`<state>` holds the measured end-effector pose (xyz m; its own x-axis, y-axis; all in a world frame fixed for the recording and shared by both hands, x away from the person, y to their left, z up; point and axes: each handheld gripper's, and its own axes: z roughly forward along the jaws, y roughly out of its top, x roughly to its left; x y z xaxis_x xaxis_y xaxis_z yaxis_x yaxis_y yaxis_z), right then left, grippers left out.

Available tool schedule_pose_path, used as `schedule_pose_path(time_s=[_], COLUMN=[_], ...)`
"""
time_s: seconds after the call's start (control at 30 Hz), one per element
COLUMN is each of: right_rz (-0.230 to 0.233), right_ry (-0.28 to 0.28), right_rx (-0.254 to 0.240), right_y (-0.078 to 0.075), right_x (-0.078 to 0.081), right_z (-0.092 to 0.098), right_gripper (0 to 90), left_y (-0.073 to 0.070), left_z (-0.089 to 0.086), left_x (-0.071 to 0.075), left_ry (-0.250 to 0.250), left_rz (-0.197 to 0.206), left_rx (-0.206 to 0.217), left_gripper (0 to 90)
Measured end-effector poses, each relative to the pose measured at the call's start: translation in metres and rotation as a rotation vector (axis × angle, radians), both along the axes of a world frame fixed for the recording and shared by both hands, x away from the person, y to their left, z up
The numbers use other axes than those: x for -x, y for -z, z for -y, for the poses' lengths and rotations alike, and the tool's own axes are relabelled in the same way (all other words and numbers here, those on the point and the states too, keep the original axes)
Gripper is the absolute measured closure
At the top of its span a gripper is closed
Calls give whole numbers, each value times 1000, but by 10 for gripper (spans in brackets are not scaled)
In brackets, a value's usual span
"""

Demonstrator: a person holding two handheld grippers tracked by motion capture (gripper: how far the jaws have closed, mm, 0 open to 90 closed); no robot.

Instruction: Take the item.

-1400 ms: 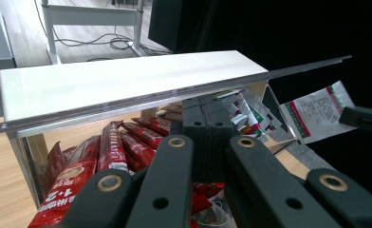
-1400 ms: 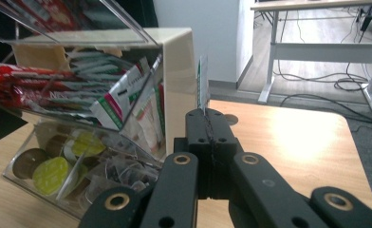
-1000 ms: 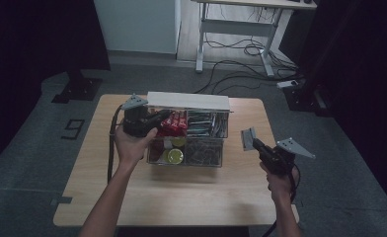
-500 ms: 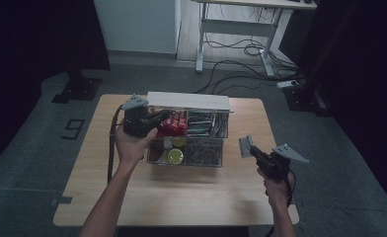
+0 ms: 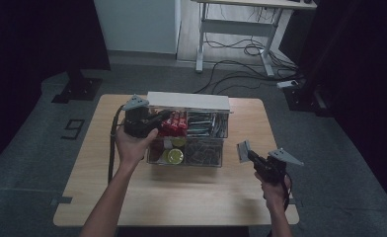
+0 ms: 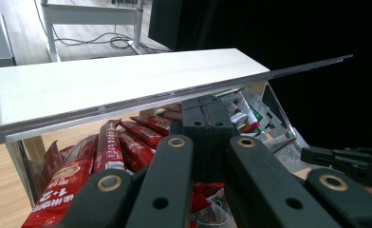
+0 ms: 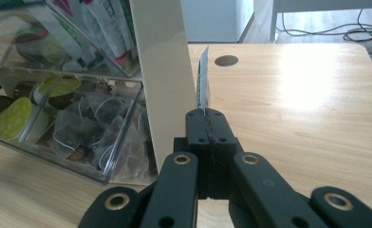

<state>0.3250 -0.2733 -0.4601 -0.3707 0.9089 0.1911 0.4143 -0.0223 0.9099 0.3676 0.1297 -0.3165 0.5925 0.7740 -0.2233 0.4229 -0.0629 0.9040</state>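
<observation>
A clear compartment box [image 5: 186, 164] stands mid-table with its white lid [image 5: 188, 101] raised at the back. My left gripper [image 5: 168, 117] is shut, its tips above the red packets [image 5: 174, 123] in the back left compartment. In the left gripper view the shut jaws [image 6: 204, 111] sit just under the lid [image 6: 127, 78], over the red packets [image 6: 108, 147]; nothing shows between them. My right gripper [image 5: 250, 155] is to the right of the box, shut on a thin sachet [image 5: 243, 150]. The right gripper view shows that sachet [image 7: 203, 76] edge-on, standing up from the tips [image 7: 206, 116].
The box also holds tea bags [image 7: 94, 128], yellow-green capsules [image 7: 13, 116] and green-white sachets [image 6: 248, 114]. Bare wooden table [image 7: 293, 109] with a round hole [image 7: 226, 60] lies right of the box. A desk frame and floor cables [image 5: 241, 49] lie beyond the table.
My right hand has sunk toward the table's near right part, still gripping the sachet. The left hand and the box have stayed put.
</observation>
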Motion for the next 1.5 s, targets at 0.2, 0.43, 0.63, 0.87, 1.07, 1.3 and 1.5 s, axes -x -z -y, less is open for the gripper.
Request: schedule_pose_path(time_s=[0.2, 0.43, 0.63, 0.87, 1.07, 1.3, 1.5], right_rz=[-16, -36, -48, -83, -116, -139, -154], right_ry=[0, 5, 6, 10, 11, 23, 62], right_rx=[2, 7, 13, 12, 23, 19, 12], right_y=[8, 15, 21, 31, 42, 51, 57], right_x=[-1, -3, -5, -9, -13, -17, -20], right_z=[-1, -1, 0, 1, 0, 4, 14], right_gripper=[896, 896, 896, 896, 896, 896, 891], left_y=[0, 0, 1, 1, 2, 2, 2], left_z=[0, 0, 0, 1, 1, 1, 1], left_x=[0, 0, 1, 0, 0, 0, 0], left_ry=[2, 1, 2, 3, 3, 3, 2], left_rz=[1, 0, 0, -2, -3, -4, -4], left_rx=[-5, -7, -6, -3, -6, -5, -7], left_gripper=[900, 899, 899, 899, 898, 897, 897])
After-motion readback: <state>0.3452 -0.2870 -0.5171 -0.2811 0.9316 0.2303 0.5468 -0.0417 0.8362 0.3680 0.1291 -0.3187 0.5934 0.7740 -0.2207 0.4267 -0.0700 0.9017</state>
